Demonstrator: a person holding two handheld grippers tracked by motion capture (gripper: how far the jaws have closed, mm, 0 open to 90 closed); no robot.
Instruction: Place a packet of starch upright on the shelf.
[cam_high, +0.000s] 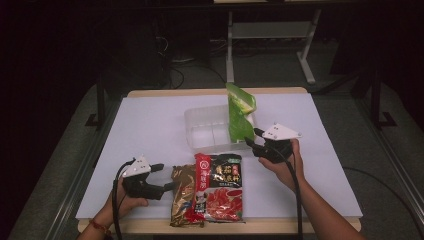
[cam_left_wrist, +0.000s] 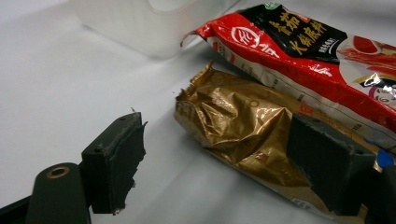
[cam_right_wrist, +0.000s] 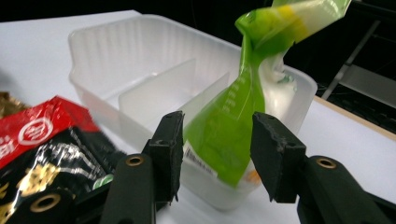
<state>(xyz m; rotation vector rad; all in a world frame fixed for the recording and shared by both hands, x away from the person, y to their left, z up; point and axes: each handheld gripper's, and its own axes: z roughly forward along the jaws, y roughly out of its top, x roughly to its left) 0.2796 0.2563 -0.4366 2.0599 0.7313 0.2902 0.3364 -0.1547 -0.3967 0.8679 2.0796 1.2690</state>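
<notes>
A green packet (cam_high: 240, 117) stands upright in the right end of a clear plastic box (cam_high: 200, 125), leaning on its wall. My right gripper (cam_high: 251, 136) sits just outside that wall, open; in the right gripper view the green packet (cam_right_wrist: 224, 135) shows between the jaws of the gripper (cam_right_wrist: 217, 126), with no pad pressing on it. A gold packet (cam_high: 182, 192) lies near the front edge, partly under a red and black packet (cam_high: 222, 187). My left gripper (cam_high: 166, 176) is open at the gold packet's left side. The gold packet (cam_left_wrist: 233, 126) lies between the spread pads (cam_left_wrist: 116, 158).
The white table top (cam_high: 150, 125) ends at a wooden front edge just behind the two flat packets. The clear box (cam_right_wrist: 107, 60) has low dividers inside. Dark floor and a white table frame (cam_high: 270, 30) lie beyond the far edge.
</notes>
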